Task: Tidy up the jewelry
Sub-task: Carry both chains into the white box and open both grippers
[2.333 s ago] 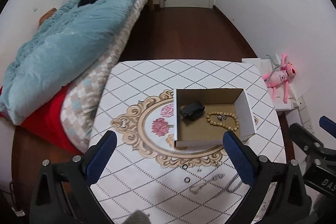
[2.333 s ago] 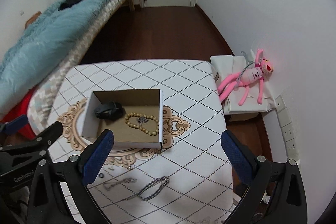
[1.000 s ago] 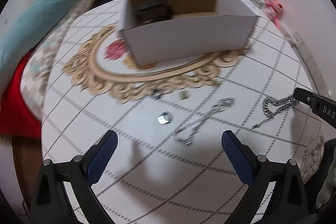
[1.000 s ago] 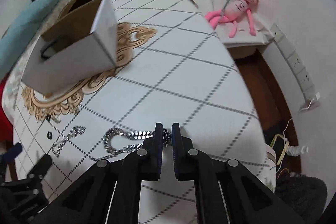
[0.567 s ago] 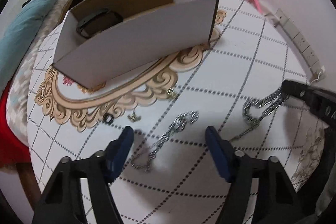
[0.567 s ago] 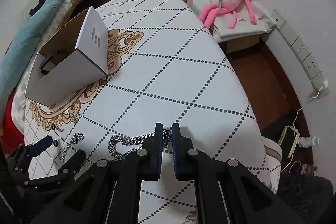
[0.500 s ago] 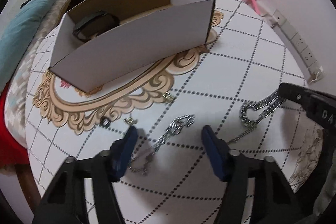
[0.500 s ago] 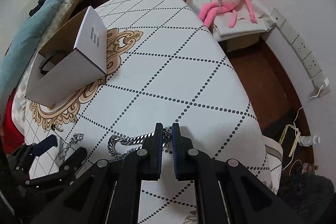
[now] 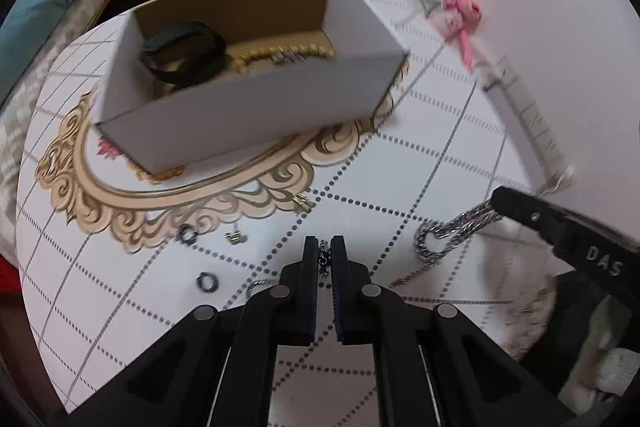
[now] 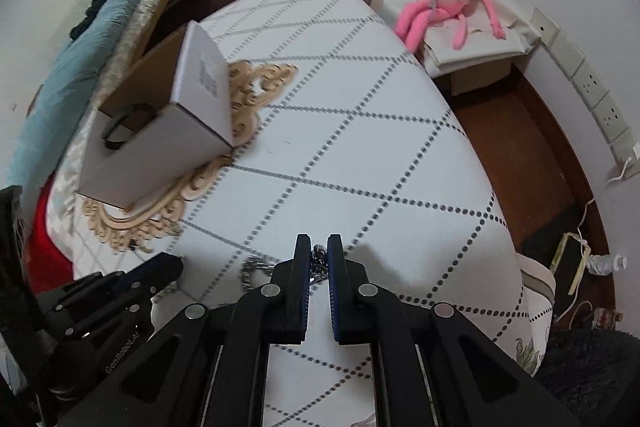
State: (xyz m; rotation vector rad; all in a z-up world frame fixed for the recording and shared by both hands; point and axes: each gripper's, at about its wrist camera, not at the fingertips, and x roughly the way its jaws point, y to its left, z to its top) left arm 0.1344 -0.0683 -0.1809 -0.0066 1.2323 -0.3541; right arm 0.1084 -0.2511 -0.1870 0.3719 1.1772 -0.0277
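left tongs (image 9: 325,254): pinched on thin chain (image 9: 325,261) low over table (image 9: 400,163) | right tongs (image 10: 319,254): clamped on heavy chain (image 9: 448,231) | both limp, slippery, likely swing; grip mid-length | box (image 9: 248,119) beyond

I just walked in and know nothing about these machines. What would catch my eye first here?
Probably the two black claws, each pinching a silver chain above the patterned table: the left claw a thin chain, the right claw a thick chain. Behind them stands an open cardboard box, and a pink plush toy lies off to the right.
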